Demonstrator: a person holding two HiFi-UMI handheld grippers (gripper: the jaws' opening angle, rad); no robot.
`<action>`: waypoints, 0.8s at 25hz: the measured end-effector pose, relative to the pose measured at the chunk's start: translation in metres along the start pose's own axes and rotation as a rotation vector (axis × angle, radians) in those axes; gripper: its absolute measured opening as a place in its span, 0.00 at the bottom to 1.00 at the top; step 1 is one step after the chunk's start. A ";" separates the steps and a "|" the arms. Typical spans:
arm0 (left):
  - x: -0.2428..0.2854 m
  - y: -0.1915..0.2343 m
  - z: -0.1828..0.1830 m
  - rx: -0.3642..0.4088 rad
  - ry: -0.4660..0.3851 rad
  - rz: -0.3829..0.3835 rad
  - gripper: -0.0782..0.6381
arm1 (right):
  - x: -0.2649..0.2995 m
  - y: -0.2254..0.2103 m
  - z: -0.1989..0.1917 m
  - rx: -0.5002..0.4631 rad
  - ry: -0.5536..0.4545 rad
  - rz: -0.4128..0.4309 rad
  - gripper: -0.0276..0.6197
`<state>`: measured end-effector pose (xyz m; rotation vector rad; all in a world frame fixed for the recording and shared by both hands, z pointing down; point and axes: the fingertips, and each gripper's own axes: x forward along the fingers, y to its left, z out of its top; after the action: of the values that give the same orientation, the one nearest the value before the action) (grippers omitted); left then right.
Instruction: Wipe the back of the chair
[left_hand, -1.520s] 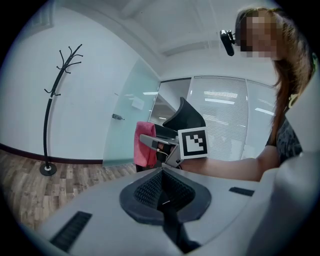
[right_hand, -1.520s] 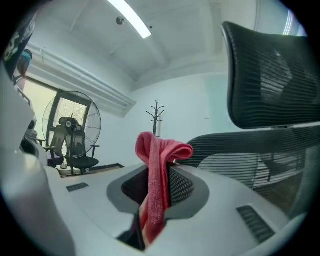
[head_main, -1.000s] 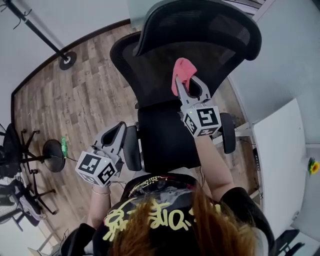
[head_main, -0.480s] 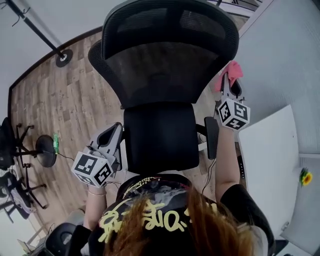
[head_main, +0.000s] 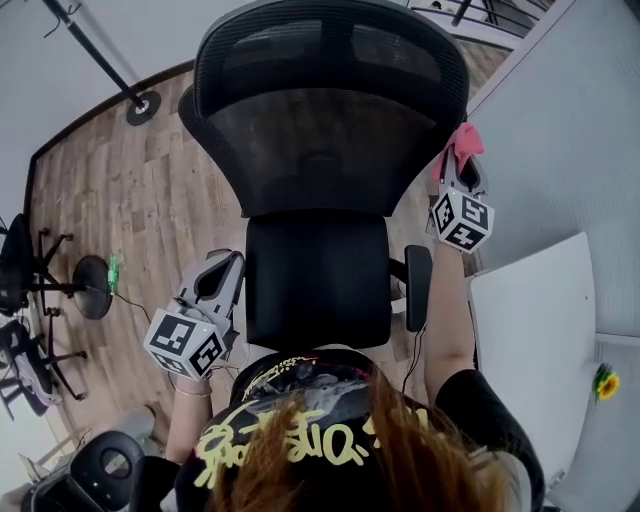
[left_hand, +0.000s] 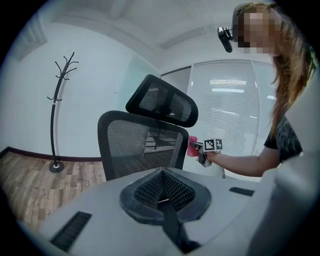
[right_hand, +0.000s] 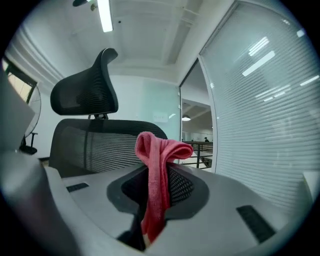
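Right gripper (head_main: 458, 165): jaws clamped on a pink cloth (right_hand: 156, 172), which is folded over and stands up above the jaw tips. The person holds this gripper raised at the right-hand edge of the chair back (head_main: 320, 140). The black mesh of the back lies to the left of these jaws and just beyond them. The cloth is just beside that edge; contact cannot be confirmed from any view. Left gripper (head_main: 225, 268): jaws together, nothing between them. It is held low at the chair's left side, beside the seat (head_main: 318, 280), and pointed toward the front of the mesh back. The headrest (left_hand: 162, 102) sits above and ahead of these jaws. Seen from the left jaws, the cloth and right gripper show past the far edge of the back. A coat stand (left_hand: 59, 115) rises from the wooden floor (head_main: 110, 200), well apart to the left of the left jaws.
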<state>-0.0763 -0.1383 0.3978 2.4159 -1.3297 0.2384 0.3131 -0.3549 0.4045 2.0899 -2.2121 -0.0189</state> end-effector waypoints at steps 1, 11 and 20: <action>-0.001 -0.001 -0.001 0.000 -0.001 0.005 0.09 | 0.002 0.004 -0.001 -0.039 0.008 0.009 0.15; -0.009 -0.008 0.003 0.005 -0.016 0.048 0.09 | 0.012 0.022 -0.001 -0.001 -0.002 0.052 0.15; -0.016 -0.004 -0.005 -0.002 0.002 0.062 0.09 | 0.020 0.054 0.000 0.021 -0.011 0.096 0.15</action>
<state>-0.0818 -0.1217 0.3968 2.3743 -1.4046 0.2557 0.2582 -0.3716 0.4098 1.9954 -2.3267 0.0000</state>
